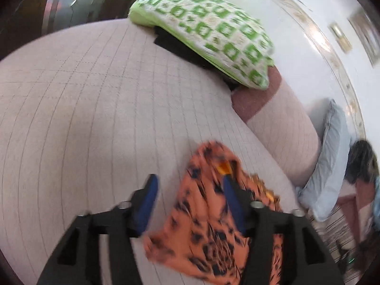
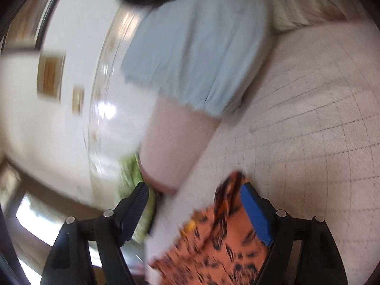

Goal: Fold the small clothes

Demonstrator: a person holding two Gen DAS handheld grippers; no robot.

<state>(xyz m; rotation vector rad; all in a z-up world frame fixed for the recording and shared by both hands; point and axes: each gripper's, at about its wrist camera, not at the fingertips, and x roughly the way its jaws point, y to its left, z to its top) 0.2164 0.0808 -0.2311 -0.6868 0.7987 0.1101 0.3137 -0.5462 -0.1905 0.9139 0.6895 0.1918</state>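
An orange garment with black markings [image 1: 204,218] lies bunched on the pale checked bed cover [image 1: 95,118]. My left gripper [image 1: 187,182] is open, its fingers spread wide over the garment's left part; the right finger [image 1: 231,199] lies on the cloth. The garment also shows in the right wrist view [image 2: 213,244]. My right gripper [image 2: 194,190] is open too, with its blue-padded finger [image 2: 255,213] at the garment's edge. Neither holds the cloth. Both views are blurred.
A green-and-white patterned pillow [image 1: 213,30] lies at the far side of the bed over a dark item. A light blue pillow [image 1: 330,161] [image 2: 197,54] leans at the bed's edge. White glossy floor [image 1: 296,35] lies beyond.
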